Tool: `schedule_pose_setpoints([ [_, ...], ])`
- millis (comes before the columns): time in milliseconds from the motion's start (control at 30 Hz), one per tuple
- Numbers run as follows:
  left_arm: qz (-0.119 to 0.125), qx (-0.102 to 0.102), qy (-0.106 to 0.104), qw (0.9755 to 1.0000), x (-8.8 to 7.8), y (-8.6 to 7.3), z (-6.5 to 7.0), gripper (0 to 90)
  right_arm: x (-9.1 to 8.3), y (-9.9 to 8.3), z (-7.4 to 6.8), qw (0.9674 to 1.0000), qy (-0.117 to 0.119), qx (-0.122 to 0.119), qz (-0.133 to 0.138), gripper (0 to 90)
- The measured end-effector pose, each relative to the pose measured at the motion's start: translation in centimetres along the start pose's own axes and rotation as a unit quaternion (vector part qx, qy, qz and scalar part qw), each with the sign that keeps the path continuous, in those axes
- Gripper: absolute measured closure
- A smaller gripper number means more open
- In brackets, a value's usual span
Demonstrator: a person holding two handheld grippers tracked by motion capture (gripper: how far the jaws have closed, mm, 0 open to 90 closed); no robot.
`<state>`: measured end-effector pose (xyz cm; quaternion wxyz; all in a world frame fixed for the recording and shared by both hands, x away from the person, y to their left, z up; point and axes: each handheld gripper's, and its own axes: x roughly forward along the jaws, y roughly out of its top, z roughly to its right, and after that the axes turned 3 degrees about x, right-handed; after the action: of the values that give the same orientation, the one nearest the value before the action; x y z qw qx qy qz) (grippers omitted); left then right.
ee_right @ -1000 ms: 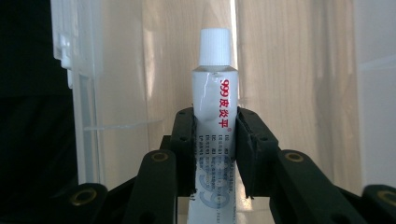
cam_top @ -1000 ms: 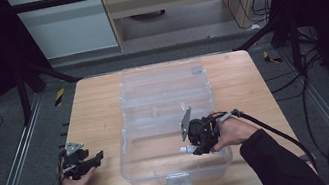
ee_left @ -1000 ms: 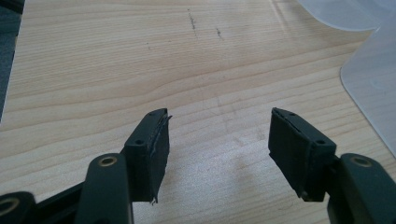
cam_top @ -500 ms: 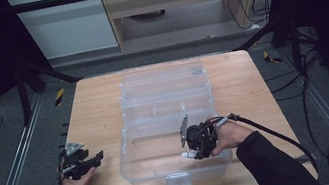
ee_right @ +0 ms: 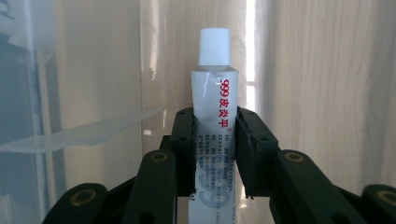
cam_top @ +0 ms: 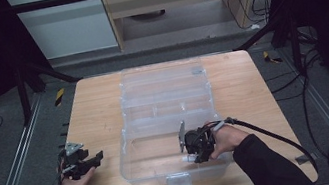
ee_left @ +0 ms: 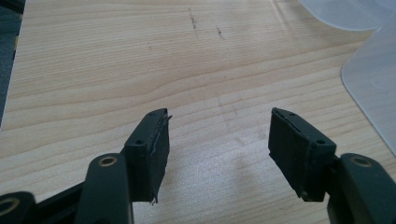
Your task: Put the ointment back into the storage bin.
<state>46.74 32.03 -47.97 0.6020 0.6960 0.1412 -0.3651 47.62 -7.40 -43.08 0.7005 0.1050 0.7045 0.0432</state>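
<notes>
1. Tube (ee_right: pixel 212 121) of ointment, white with a white screw cap and red lettering, is sitting clamped between the pads of the right gripper (ee_right: pixel 215 126); its cap is pointing away from the hand, and its body is running down between the jaws.

2. Seen from the high view, the right gripper (cam_top: pixel 193 149) is holding the tube (cam_top: pixel 187 158) inside the clear plastic box (cam_top: pixel 162 93), in the near compartment towards the bench's front edge; whether the tube is touching the box floor I cannot tell.

3. As I judge it, the picking-up is done and the placing is under way; what is remaining is to lower the tube to the floor of the compartment, spread the jaws and lift the hand clear.

4. A thin clear divider (ee_right: pixel 84 133) is standing just beside the tube, so the set-down is needing some care.

5. Left gripper (cam_top: pixel 83 163) is resting near the bench's front left corner, well apart from the box; its jaws are standing wide apart over bare wood (ee_left: pixel 140 56), holding nothing.
</notes>
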Motion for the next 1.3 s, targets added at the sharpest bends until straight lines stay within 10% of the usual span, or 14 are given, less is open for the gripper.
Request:
schedule_pose_setpoints([
  [933,-0.002,-0.001,-0.001,1.0,0.0,0.0,0.0,38.2,1.8,0.0,0.0,0.9994,-0.005,0.011,-0.031,68.1],
  [1300,-0.003,-0.001,-0.001,1.0,0.1,0.0,0.0,38.2,0.0,-0.5,0.1,0.9996,-0.019,0.018,0.011,65.7],
])
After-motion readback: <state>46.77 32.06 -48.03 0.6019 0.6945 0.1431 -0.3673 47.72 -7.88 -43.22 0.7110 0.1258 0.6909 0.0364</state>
